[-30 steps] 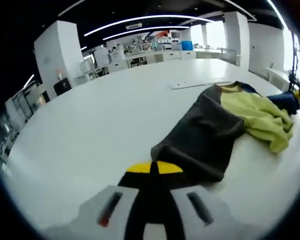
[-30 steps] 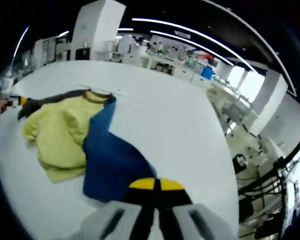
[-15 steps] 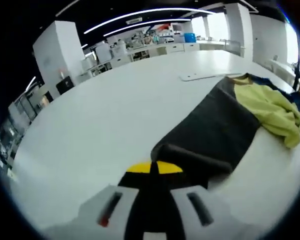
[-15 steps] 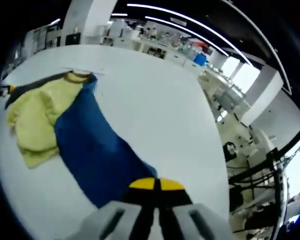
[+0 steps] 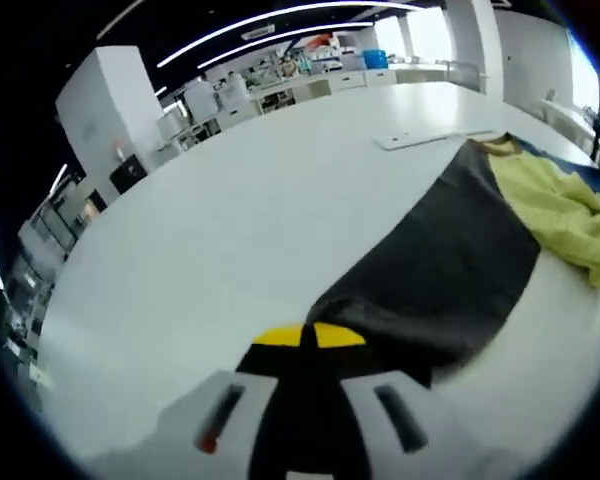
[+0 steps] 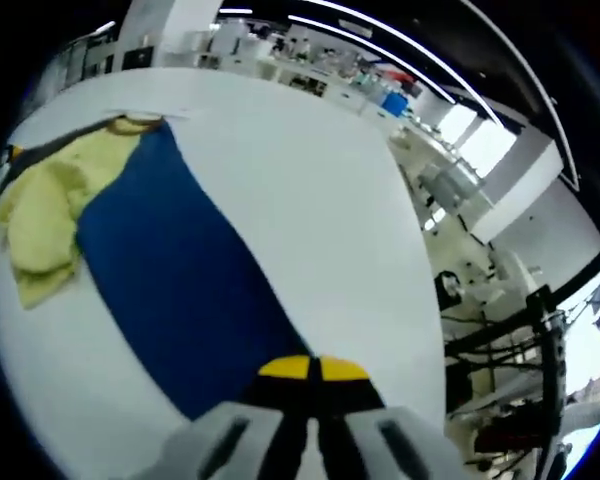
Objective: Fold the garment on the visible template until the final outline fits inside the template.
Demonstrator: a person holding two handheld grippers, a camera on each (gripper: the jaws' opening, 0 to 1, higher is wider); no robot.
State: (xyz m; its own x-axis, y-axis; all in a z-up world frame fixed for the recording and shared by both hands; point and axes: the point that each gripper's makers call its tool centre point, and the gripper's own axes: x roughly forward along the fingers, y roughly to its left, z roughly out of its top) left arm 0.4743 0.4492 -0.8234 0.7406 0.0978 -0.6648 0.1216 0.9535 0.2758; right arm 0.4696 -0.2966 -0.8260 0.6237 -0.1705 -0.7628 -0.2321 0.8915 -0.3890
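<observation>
Since earlier frames: garment's sleeves drawn out longer and flatter, yellow bunch pushed toward frame edges. Left tongs [image 5: 309, 338] clamped on dark grey sleeve [image 5: 440, 270], lower centre of left gripper view. Right tongs [image 6: 313, 370] clamped on blue sleeve [image 6: 170, 270], lower centre of right gripper view. Yellow body [image 6: 40, 215] crumpled on white tabletop [image 6: 300, 180], left of frame. Flat white template [image 5: 425, 138] on tabletop, upper right of left gripper view, beside collar.
</observation>
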